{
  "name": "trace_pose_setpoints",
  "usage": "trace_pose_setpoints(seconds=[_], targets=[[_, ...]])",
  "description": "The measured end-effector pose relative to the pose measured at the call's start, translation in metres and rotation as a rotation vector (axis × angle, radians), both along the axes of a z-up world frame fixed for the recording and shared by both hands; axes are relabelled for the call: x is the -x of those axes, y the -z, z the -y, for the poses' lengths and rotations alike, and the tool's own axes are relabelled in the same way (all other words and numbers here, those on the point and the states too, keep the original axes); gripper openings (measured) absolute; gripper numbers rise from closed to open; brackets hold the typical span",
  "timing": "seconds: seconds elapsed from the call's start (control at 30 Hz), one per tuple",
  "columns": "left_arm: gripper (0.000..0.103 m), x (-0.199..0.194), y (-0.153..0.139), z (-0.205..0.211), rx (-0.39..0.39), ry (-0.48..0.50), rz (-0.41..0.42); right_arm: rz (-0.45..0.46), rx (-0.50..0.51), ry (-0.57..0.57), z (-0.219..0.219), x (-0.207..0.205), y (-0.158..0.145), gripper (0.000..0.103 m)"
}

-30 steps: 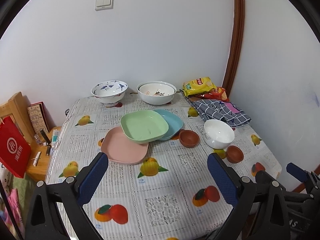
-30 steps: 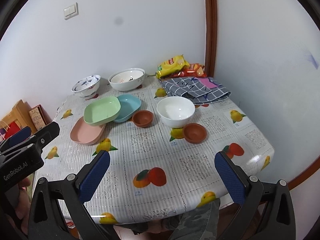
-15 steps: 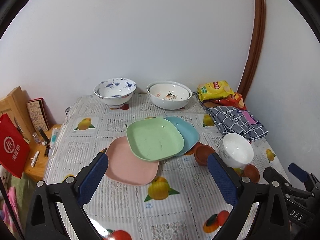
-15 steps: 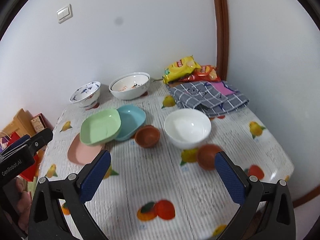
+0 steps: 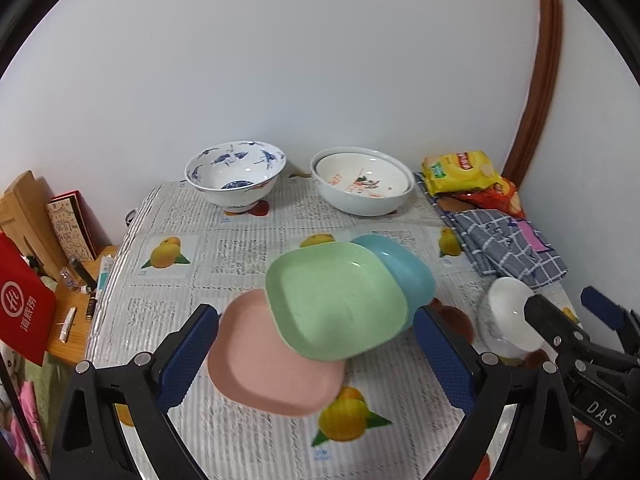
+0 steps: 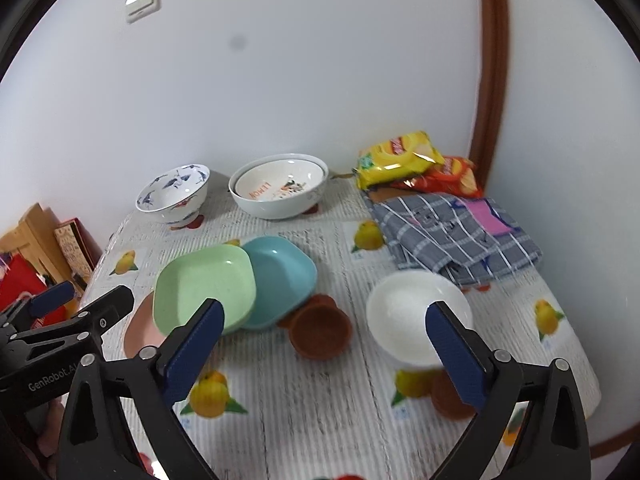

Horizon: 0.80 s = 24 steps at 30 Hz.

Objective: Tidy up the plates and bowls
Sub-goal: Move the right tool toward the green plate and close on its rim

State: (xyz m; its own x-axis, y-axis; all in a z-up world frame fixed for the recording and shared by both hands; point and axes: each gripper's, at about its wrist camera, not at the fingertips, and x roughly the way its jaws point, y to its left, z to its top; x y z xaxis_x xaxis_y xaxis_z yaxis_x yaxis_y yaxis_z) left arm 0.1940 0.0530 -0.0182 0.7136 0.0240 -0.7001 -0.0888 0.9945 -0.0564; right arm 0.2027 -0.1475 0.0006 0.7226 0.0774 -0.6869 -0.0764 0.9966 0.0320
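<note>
A green square plate (image 5: 340,300) (image 6: 204,284) overlaps a pink plate (image 5: 268,364) (image 6: 138,330) and a blue plate (image 5: 404,268) (image 6: 280,276) mid-table. A plain white bowl (image 6: 412,312) (image 5: 506,312) stands to their right, with two small brown bowls, one (image 6: 320,332) beside the blue plate and one (image 6: 450,398) near the front. At the back stand a blue-patterned bowl (image 5: 236,174) (image 6: 176,194) and a wide white bowl (image 5: 362,186) (image 6: 280,190). My left gripper (image 5: 316,360) is open above the plates. My right gripper (image 6: 320,348) is open above the brown bowl.
The table carries a fruit-print cloth (image 5: 240,248). A grey checked cloth (image 6: 452,232) and snack bags (image 6: 400,158) lie at the back right by the wall corner. A wooden side stand with a red bag (image 5: 24,312) is left of the table.
Both grippers have moved forward and lower over the table, so the plates and bowls look closer. Nothing on the table has moved. Both jaws stay open.
</note>
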Motion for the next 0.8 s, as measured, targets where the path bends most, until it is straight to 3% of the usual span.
trace_pose_setpoints(seconds=[0.17,0.33,0.53,0.8], targets=[[0.093,-0.022,0.015,-0.018,0.012,-0.041,-0.031,-0.008,-0.015,-0.064,-0.02,-0.03,0.008,0.094],[0.077,-0.047,0.035,-0.031,0.036,-0.056,-0.074,-0.035,-0.054,-0.122,-0.036,-0.056,0.026,0.09],[0.063,-0.076,0.066,-0.039,0.074,-0.071,-0.134,-0.113,-0.094,-0.166,-0.049,-0.081,0.062,0.07],[0.058,-0.102,0.091,-0.043,0.078,-0.066,-0.172,-0.177,-0.152,-0.186,-0.055,-0.105,0.096,0.064]])
